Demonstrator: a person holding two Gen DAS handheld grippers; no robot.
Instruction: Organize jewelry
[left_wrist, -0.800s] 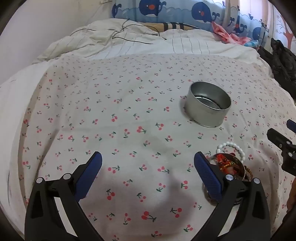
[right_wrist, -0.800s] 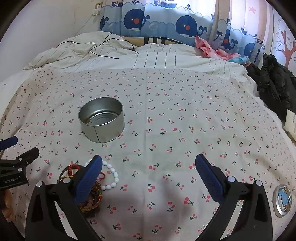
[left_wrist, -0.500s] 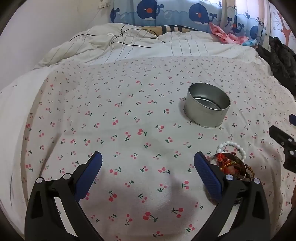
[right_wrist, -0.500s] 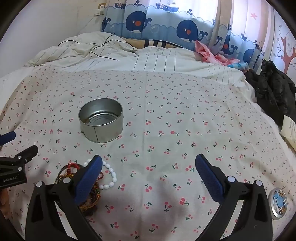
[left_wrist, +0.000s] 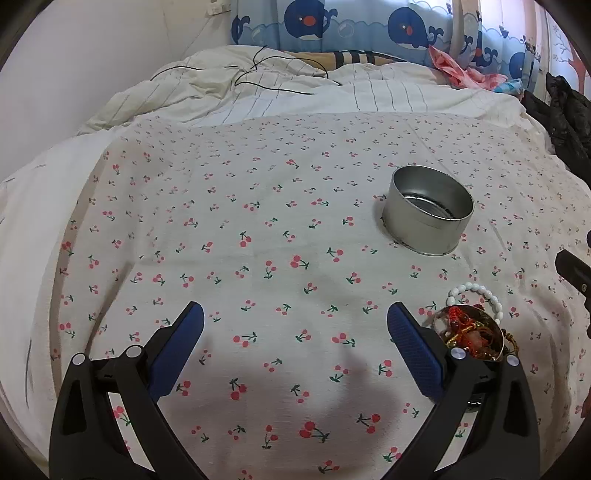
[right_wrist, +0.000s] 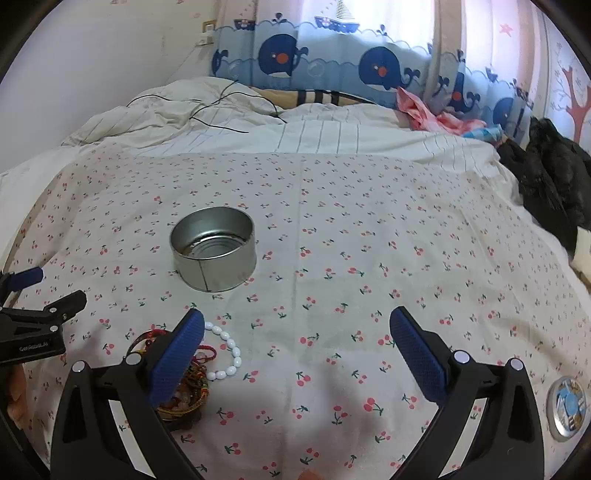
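An empty round metal tin (left_wrist: 428, 214) stands on the cherry-print bedsheet; it also shows in the right wrist view (right_wrist: 213, 248). A pile of jewelry (left_wrist: 469, 334), red and gold cords in a shallow dish with a white bead bracelet (left_wrist: 476, 293) beside it, lies in front of the tin; the right wrist view shows the pile (right_wrist: 184, 373) and the bracelet (right_wrist: 227, 350). My left gripper (left_wrist: 295, 332) is open and empty, left of the pile. My right gripper (right_wrist: 295, 336) is open and empty, its left finger partly hiding the pile.
A round tin lid (right_wrist: 567, 404) with a blue picture lies at the far right. A crumpled striped duvet with black cables (right_wrist: 221, 107) lies at the back. Dark clothing (right_wrist: 554, 177) sits along the right edge of the bed.
Both grippers have drawn back and risen slightly, so the tin and jewelry sit a little farther off. Both stay open; nothing was picked up.
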